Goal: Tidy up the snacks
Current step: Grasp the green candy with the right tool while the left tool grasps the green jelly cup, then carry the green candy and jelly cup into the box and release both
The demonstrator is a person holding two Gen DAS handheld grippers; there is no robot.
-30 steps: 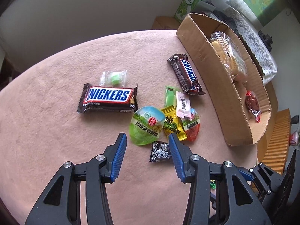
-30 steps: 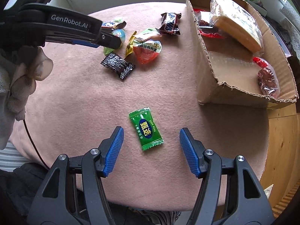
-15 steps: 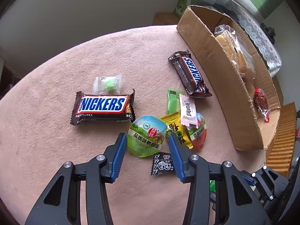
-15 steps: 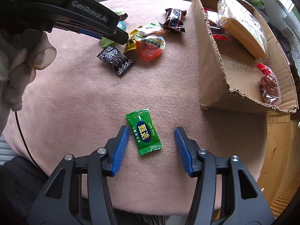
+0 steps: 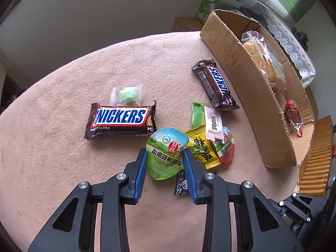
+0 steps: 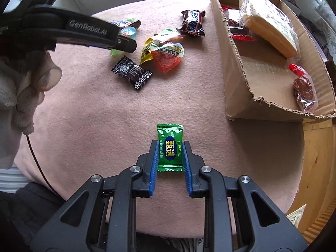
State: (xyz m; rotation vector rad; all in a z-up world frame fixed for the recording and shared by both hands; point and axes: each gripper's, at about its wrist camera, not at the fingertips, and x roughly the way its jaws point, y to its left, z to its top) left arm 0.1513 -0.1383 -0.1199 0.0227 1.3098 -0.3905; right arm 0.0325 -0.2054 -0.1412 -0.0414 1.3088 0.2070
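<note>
Loose snacks lie on a pink cloth-covered table. My left gripper point(image 5: 164, 153) has its blue fingers closed against both sides of a green heart-shaped snack cup point(image 5: 166, 156). Beside the cup lie a yellow packet point(image 5: 201, 149), a red cup point(image 5: 226, 153), a pink sachet point(image 5: 214, 125), a small black candy point(image 5: 181, 183) and two Snickers bars point(image 5: 122, 118) point(image 5: 216, 84). My right gripper point(image 6: 170, 145) is shut on a green candy point(image 6: 170, 147) that rests on the cloth. The left gripper also shows in the right wrist view point(image 6: 124, 42).
An open cardboard box point(image 5: 247, 84) stands on the right with a biscuit pack point(image 5: 264, 63) and a red-wrapped sweet point(image 5: 293, 115) inside. A clear-wrapped green candy point(image 5: 127, 93) lies above the big Snickers. The table's edge is near on the right point(image 6: 302, 157).
Both grippers moved forward and closed: the left onto the green snack cup, the right onto the green candy, which turned to line up with the fingers.
</note>
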